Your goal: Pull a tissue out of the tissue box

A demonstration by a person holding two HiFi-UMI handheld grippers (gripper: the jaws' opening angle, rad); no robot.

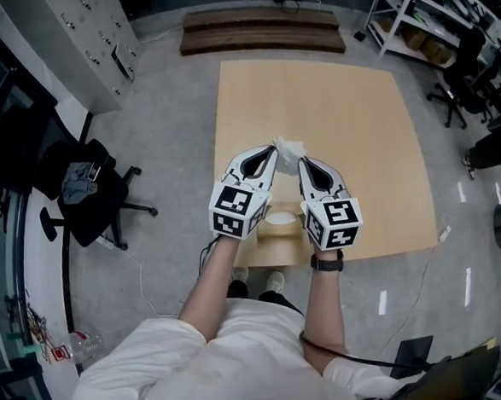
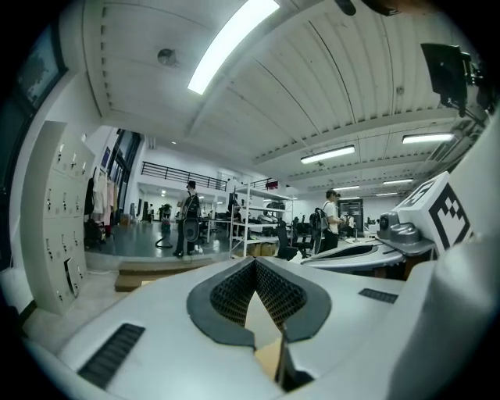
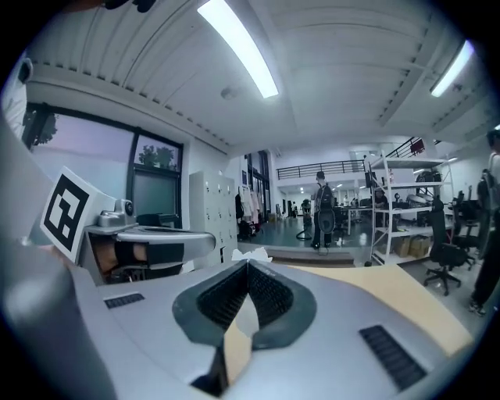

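Observation:
In the head view both grippers are raised side by side over the tan table (image 1: pixel 325 115), tips pointing away from me. A crumpled white tissue (image 1: pixel 289 145) sticks up at their tips. My right gripper (image 1: pixel 303 163) is shut on it; in the right gripper view a white tissue corner (image 3: pixel 254 253) peeks over its closed jaws. My left gripper (image 1: pixel 273 152) has its jaws together beside the tissue, and the left gripper view shows nothing between its pads (image 2: pixel 234 293). The tan tissue box (image 1: pixel 274 232) with an oval slot sits below, between the two marker cubes, largely hidden.
A black office chair (image 1: pixel 88 194) with clothes on it stands left of the table. Grey lockers (image 1: pixel 79 20) line the far left, and wooden steps (image 1: pixel 262 29) lie beyond the table. More chairs (image 1: pixel 465 73) and shelving (image 1: pixel 417 23) stand at the right. A cable (image 1: pixel 142 286) runs across the floor.

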